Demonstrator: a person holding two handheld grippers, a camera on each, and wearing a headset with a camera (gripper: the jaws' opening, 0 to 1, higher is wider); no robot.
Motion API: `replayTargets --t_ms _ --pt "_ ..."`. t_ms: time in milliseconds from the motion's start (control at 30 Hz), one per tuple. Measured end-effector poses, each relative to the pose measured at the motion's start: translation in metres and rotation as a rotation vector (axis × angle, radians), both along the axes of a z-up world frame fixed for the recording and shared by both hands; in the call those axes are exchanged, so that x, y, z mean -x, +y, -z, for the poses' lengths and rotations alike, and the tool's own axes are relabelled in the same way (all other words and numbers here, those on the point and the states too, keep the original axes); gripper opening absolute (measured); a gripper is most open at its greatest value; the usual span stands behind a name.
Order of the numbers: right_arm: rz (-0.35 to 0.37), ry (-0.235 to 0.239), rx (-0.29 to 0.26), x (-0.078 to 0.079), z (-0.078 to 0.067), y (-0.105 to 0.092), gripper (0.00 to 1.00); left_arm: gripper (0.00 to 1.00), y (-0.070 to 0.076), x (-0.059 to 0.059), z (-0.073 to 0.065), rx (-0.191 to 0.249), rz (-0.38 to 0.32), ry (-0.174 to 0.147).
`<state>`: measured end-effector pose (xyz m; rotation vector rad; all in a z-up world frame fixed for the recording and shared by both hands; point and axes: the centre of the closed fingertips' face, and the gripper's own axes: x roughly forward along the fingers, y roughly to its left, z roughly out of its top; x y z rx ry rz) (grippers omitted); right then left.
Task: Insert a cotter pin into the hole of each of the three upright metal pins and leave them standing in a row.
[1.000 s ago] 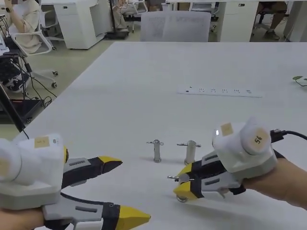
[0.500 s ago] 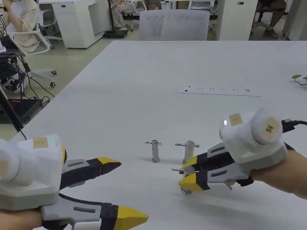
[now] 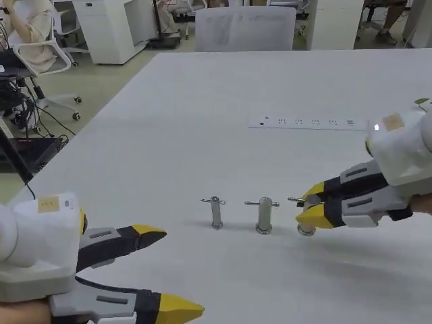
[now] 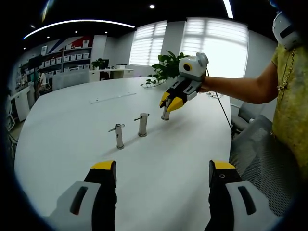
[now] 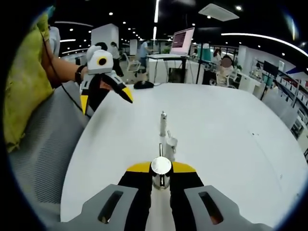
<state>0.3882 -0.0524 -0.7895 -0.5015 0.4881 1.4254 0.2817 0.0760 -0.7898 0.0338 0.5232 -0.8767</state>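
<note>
Two upright metal pins (image 3: 215, 212) (image 3: 264, 215) stand side by side on the white table (image 3: 202, 121), each with a cotter pin through its top. A third metal pin (image 3: 306, 225) is in line to their right, foot at the table surface, a cotter pin tip poking out to its left. My right gripper (image 3: 312, 208) is shut on it; in the right gripper view the pin's round cap (image 5: 161, 166) sits between the jaws. My left gripper (image 3: 164, 271) hangs open at the near left, with nothing between its fingers (image 4: 104, 179). The row (image 4: 143, 124) lies ahead of it.
A white power strip (image 3: 308, 123) lies across the table behind the pins. A grey chair back (image 3: 244, 28) stands at the far edge, with office chairs and cabinets beyond on the left. A person's arm (image 4: 243, 86) holds the right gripper (image 4: 175, 98).
My right gripper has carried the third pin rightward and farther away, bringing it into line with the other two. The left gripper has stayed about where it was.
</note>
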Motion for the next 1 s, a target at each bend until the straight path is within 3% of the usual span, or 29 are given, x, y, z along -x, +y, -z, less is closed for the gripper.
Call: replayTargets --t_ms 367,600,1000 --pt "0.015 0.030 0.006 -0.023 0.018 -0.008 0.12 0.78 0.004 -0.002 0.007 -0.018 -0.015 0.031" --pt "0.009 0.042 0.014 -0.025 0.032 -0.008 0.12 0.78 0.004 -0.002 0.009 -0.020 -0.023 0.036" --pt "-0.003 0.044 0.035 -0.023 0.042 -0.009 0.12 0.77 0.005 0.001 0.012 -0.024 -0.029 0.046"
